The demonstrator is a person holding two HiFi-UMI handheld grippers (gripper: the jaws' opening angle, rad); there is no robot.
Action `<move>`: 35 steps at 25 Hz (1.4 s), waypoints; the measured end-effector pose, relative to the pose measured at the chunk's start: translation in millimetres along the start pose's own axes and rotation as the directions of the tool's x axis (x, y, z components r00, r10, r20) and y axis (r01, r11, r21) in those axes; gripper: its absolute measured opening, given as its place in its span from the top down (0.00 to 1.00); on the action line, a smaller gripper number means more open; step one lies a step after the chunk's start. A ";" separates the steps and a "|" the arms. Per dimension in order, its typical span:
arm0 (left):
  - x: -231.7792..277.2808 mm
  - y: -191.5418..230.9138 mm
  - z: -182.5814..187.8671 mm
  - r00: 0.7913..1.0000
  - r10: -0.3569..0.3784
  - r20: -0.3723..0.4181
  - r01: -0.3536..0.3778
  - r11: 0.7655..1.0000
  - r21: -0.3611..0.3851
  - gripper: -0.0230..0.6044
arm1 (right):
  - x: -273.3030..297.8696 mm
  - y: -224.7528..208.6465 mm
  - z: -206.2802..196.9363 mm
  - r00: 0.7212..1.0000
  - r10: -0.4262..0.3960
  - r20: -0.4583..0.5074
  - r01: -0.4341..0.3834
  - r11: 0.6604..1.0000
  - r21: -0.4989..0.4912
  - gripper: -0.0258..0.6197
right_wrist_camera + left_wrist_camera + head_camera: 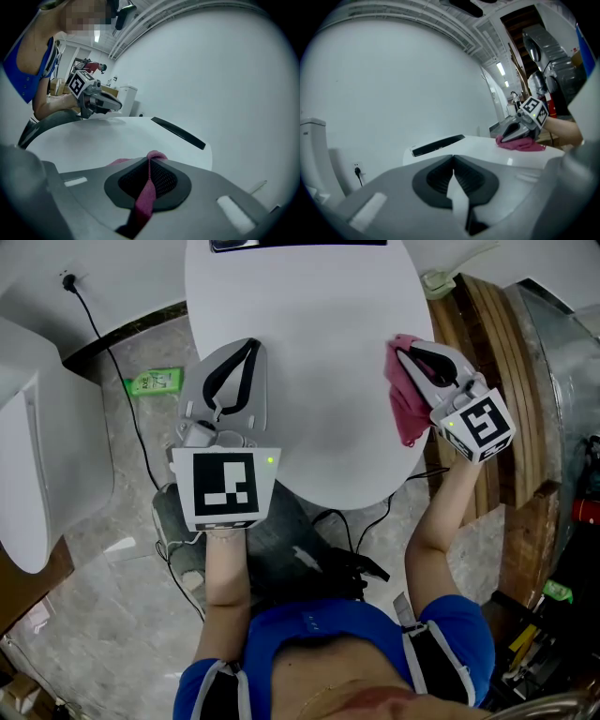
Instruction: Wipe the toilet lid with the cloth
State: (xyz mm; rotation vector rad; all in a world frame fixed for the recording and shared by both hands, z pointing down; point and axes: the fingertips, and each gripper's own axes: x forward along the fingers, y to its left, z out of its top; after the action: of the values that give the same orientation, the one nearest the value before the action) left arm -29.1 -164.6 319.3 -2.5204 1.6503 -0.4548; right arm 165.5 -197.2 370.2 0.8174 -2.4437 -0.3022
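The white toilet lid [309,362] lies closed below me, a dark strip [178,132] at its back. My right gripper [401,351] is over the lid's right edge, shut on a pink cloth [405,411] that hangs under it and touches the lid. In the right gripper view the cloth [146,194] is pinched between the jaws. The left gripper view shows the cloth [521,144] bunched on the lid [483,146]. My left gripper [249,345] rests at the lid's left edge, jaws together with nothing in them, its tips [453,157] meeting.
A green packet [155,382] and a black cable [111,371] lie on the stone floor to the left. A white fixture [37,456] stands further left. Wooden boards [483,343] and a metal drum [562,371] crowd the right side.
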 end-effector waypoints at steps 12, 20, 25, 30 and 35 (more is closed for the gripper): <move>0.0 1.0 1.1 1.000 -0.001 0.019 0.001 1.000 -0.003 0.96 | 0.4 12.4 3.7 1.000 0.028 -0.009 -0.028 0.999 -0.014 0.95; -0.7 2.3 1.2 1.000 -0.004 0.021 0.004 1.000 -0.011 0.96 | 4.5 18.9 5.8 0.998 0.048 -0.044 -0.050 0.997 -0.053 0.95; -0.1 2.6 2.2 0.999 -0.006 0.033 0.007 1.000 -0.014 0.96 | 7.2 24.1 7.7 0.996 0.054 -0.075 -0.060 0.995 -0.080 0.95; -0.4 2.7 2.7 0.999 -0.007 0.034 0.008 1.000 -0.016 0.96 | 13.7 36.1 15.4 0.992 0.080 -0.099 -0.091 0.990 -0.106 0.95; 0.0 2.3 3.5 0.999 -0.009 0.041 0.010 1.000 -0.011 0.96 | 19.0 43.6 22.6 0.992 0.088 -0.092 -0.097 0.989 -0.109 0.95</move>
State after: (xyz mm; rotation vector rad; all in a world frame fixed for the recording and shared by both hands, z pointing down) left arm -30.1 -165.9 315.4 -2.5291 1.6319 -0.3929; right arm 118.8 -173.4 375.5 0.6526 -2.3516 -0.3597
